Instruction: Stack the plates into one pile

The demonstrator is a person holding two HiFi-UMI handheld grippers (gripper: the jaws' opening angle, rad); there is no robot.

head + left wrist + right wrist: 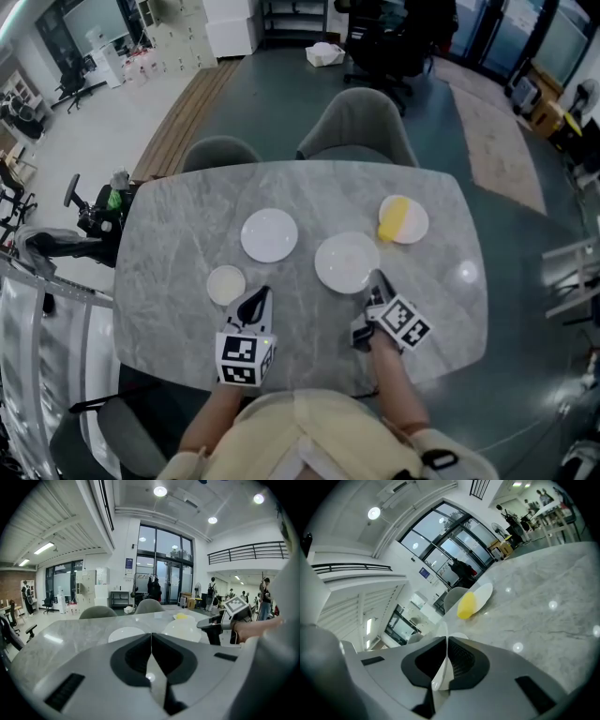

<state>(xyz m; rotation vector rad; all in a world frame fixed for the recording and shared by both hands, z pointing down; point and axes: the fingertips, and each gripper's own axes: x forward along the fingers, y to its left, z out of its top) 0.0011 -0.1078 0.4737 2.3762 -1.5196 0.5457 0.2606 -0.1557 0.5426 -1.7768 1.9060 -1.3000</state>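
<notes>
Plates [269, 234] lie apart on grey marble table [178, 253] beside chairs [356, 122].

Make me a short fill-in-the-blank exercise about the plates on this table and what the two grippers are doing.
1. The table carries ___ white plates.
2. The right gripper is shut on the rim of the middle plate, while the left gripper is shut and holds ___.
3. The rightmost plate in the head view bears a ___ object.

Missing words: four; nothing; yellow.
</notes>
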